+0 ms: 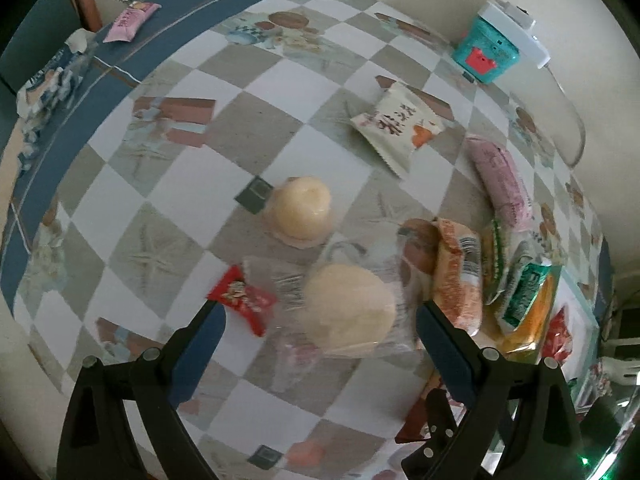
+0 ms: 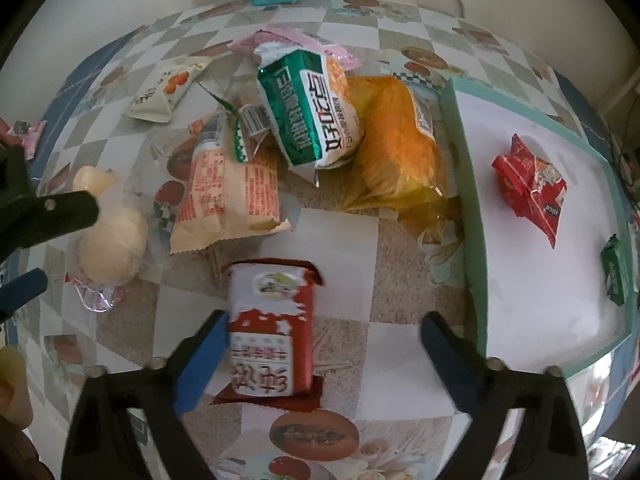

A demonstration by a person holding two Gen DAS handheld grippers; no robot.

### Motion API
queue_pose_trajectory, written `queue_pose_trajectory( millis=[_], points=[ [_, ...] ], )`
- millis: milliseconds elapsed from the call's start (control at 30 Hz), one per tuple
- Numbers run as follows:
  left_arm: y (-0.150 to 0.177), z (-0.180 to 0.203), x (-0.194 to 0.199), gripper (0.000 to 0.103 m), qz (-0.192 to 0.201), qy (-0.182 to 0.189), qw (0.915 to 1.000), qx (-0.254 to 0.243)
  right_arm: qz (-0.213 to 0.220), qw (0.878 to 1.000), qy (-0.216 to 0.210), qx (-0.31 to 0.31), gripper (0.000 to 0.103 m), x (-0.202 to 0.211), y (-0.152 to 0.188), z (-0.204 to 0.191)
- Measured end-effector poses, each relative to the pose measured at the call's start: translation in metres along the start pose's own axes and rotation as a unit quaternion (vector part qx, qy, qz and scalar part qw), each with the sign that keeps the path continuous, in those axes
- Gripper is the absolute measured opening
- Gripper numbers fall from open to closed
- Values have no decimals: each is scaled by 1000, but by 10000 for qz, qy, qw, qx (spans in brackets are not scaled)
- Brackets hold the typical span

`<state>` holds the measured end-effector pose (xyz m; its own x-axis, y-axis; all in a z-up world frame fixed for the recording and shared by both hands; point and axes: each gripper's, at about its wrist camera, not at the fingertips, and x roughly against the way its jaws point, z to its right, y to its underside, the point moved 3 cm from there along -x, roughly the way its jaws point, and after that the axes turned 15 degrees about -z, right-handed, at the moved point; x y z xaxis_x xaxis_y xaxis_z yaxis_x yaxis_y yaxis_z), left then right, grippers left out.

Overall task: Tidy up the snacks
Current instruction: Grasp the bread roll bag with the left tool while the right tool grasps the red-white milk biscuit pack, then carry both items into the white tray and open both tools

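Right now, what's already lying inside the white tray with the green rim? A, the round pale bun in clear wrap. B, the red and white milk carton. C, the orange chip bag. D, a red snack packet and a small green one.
D: in the right wrist view the red snack packet and a small green packet lie on the white floor of the tray; the other snacks are on the tablecloth outside it.

Bare tablecloth point(image 1: 256, 92) is lying open toward the table's far left edge. Along the right edge, the heaped snack packets point(image 2: 312, 120) are crowding against the tray's wall point(image 2: 468, 200), blocking passage there; the tray floor point(image 2: 532, 280) is staying mostly free.
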<state>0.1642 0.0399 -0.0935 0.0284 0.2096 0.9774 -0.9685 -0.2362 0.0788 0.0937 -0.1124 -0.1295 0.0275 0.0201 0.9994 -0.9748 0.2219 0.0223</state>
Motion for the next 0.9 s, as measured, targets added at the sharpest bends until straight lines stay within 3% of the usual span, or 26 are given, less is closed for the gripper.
queue_pose_trajectory(
  millis=[67, 233, 333, 400, 700, 900],
  points=[
    [-3, 7, -2, 96, 34, -3, 10000, -66, 13, 10000, -97, 5, 80, 2, -1, 5],
    [-6, 15, -10, 94, 26, -159, 9997, -178, 20, 9991, -409, 130, 52, 7, -11, 13],
    [-6, 18, -13, 82, 6, -248, 9994, -241, 53, 9988, -467, 171, 47, 10, -11, 10],
    [-5, 21, -17, 78, -34, -367, 9989, -288, 37, 9983, -549, 164, 45, 10, -13, 11],
    [-3, 28, -29, 77, -115, -547, 9978, -359, 38, 9979, -634, 121, 42, 10, -8, 12],
    [3, 32, -25, 67, -41, -520, 9980, -365, 140, 9968, -782, 110, 42, 23, -5, 22]
  ],
)
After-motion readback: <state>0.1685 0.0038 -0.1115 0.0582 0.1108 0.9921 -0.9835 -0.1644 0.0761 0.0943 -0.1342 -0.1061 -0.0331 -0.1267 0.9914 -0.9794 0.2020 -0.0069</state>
